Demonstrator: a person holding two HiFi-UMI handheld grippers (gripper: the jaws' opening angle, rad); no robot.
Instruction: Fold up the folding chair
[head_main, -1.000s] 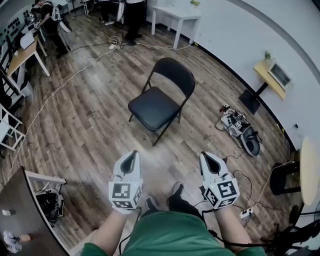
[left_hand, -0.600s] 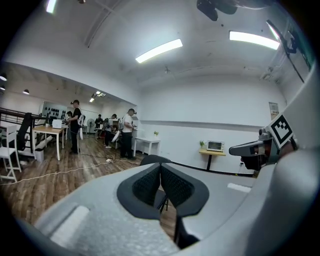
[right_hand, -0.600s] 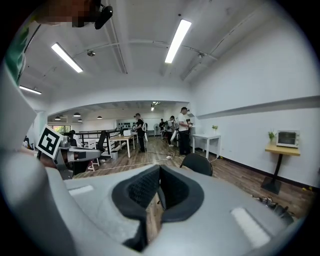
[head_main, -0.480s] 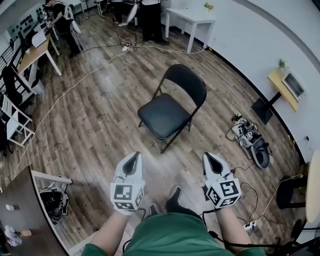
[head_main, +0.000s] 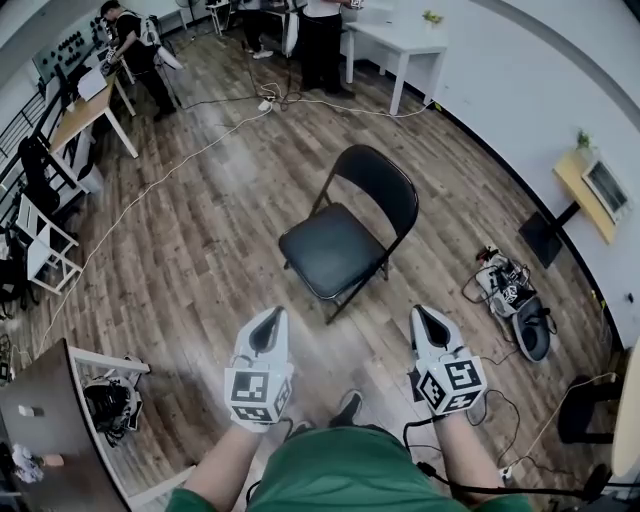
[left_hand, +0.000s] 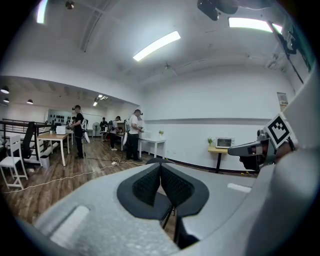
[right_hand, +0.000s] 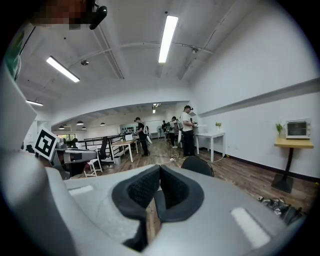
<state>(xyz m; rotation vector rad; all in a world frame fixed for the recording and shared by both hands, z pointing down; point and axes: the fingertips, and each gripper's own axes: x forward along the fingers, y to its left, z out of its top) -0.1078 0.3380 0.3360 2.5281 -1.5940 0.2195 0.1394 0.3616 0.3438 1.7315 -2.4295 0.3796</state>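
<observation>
The black folding chair (head_main: 340, 245) stands open on the wood floor (head_main: 200, 230), well clear of its edges, with the seat facing us. We hold the left gripper (head_main: 270, 318) and right gripper (head_main: 426, 316) well short of it and apart (jaws pressed together, nothing between them), likely lined up so each can meet one side of the chair.

Wood-plank floor (head_main: 200, 230), white walls (head_main: 520, 90), white table (head_main: 395, 45)

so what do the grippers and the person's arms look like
Both the left gripper and right gripper are pale grey moulded shells tapering to black textured pads. Each carries a white cube with black square markers. The forearms show no sleeves; the person wears green clothing.
</observation>
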